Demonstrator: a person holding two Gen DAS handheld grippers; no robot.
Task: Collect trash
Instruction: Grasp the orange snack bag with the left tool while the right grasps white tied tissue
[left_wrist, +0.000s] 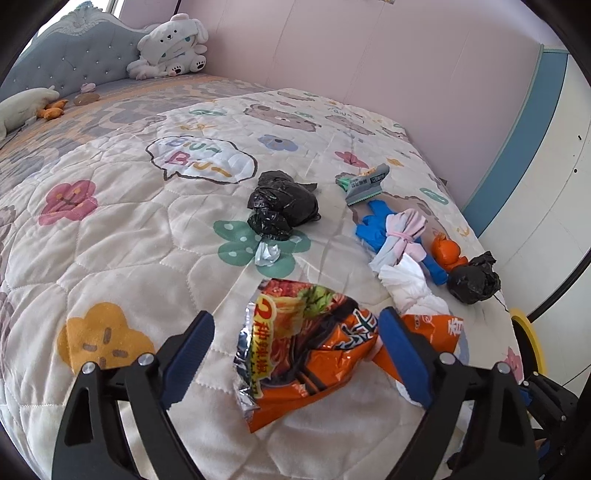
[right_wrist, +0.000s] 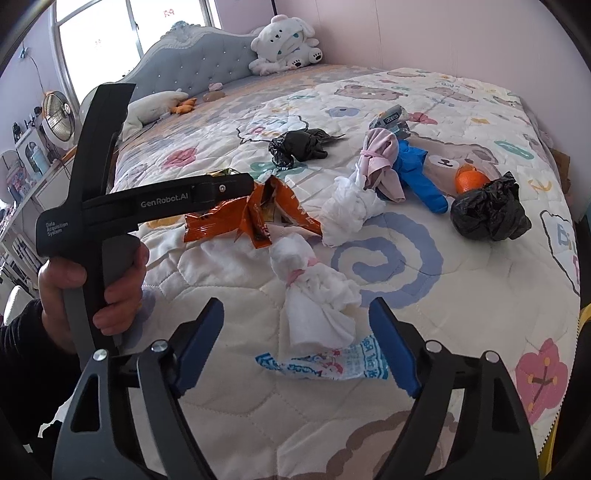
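Quilted cartoon bedding covers the bed where I work. My left tool stands wide around the orange noodle wrapper, its right pad touching the crumpled foil, no squeeze visible. My right tool stands wide, a knotted white tissue bundle and a blue-printed wrapper between its pads, untouched. Farther off at twelve o'clock lies a black bag; at two o'clock, a blue glove, an orange and another black bag.
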